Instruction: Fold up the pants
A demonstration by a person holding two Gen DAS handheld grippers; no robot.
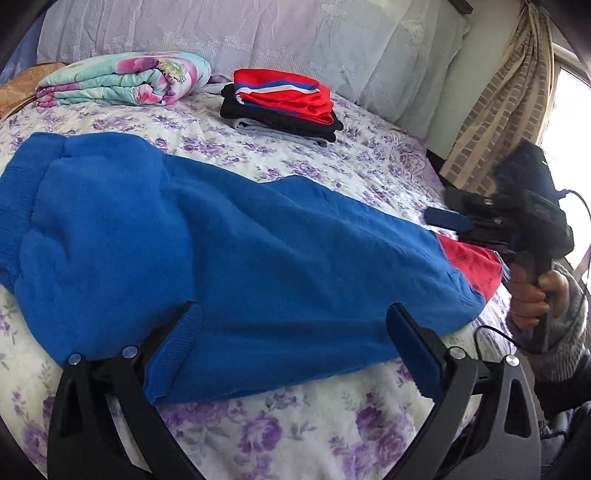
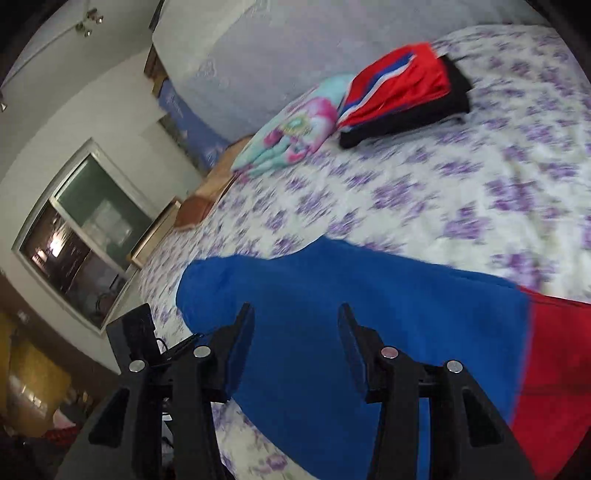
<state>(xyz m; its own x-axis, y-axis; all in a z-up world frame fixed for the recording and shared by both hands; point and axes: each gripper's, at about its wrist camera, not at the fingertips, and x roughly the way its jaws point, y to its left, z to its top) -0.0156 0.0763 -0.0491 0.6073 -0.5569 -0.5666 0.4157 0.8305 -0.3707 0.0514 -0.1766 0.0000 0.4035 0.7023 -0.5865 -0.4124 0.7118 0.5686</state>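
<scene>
Blue pants (image 1: 207, 236) with a red section (image 1: 472, 266) at the right end lie spread across the flowered bed. My left gripper (image 1: 291, 325) is open and empty, its fingers straddling the near edge of the blue cloth by a ribbed cuff (image 1: 177, 354). My right gripper (image 1: 439, 218) shows in the left wrist view, held in a hand above the red end. In the right wrist view the right gripper (image 2: 295, 314) is open above the blue pants (image 2: 369, 314), with the red part (image 2: 554, 362) to the right.
A stack of folded clothes, red on top of black (image 1: 284, 101), sits near the back of the bed. A rolled floral quilt (image 1: 122, 79) lies at the back left. Pillows (image 1: 258, 33) line the headboard. A curtain (image 1: 498, 110) hangs at the right.
</scene>
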